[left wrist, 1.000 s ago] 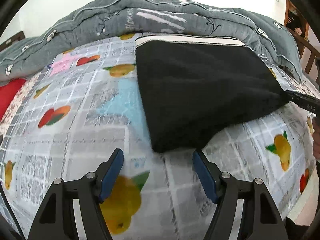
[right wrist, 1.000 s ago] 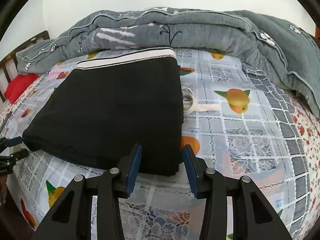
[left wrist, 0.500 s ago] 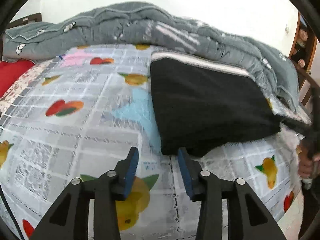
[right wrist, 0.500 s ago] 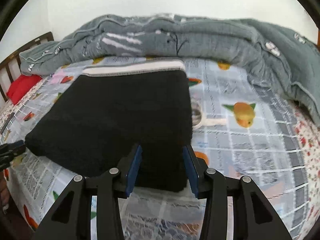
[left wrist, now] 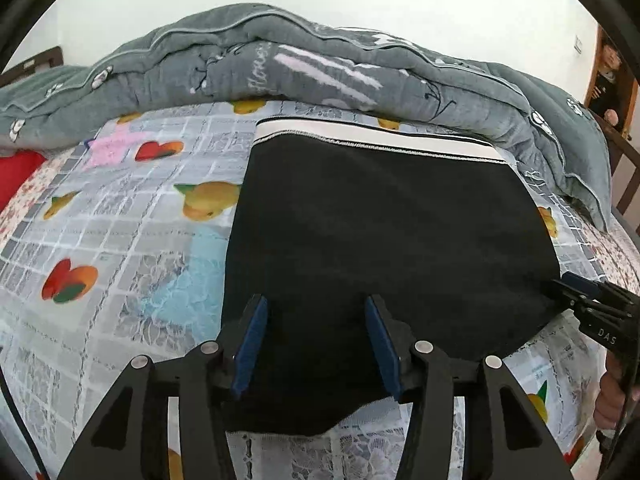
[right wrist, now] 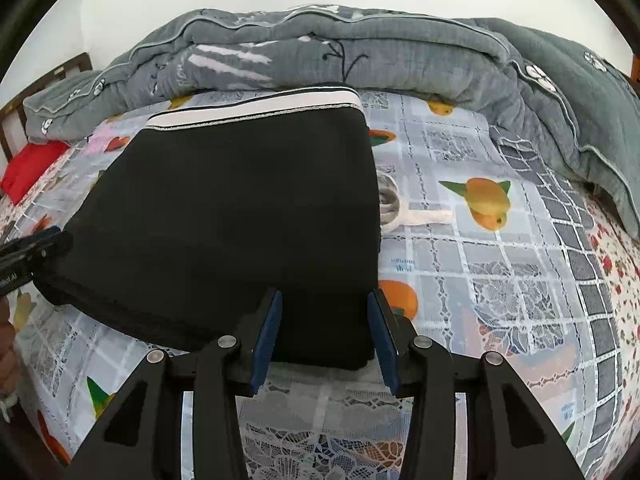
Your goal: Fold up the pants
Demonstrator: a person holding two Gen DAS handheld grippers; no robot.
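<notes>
Since the earlier frames the left gripper [left wrist: 316, 344] has advanced from bare bedsheet [left wrist: 120, 240] onto the near left corner of the pants [left wrist: 380, 240]; its jaws, once narrowed, stand spread across the near hem. The right gripper [right wrist: 324, 332] likewise straddles the near right corner, jaws apart, nothing clamped. For a clean fold, both grippers should likely pinch all layers at the corners, then lift together toward 12 o'clock. The pants lie flat mid-bed, long axis 6 to 12 o'clock, white waistband [right wrist: 256, 110] at 12, beside the grey quilt [right wrist: 360, 48].
</notes>
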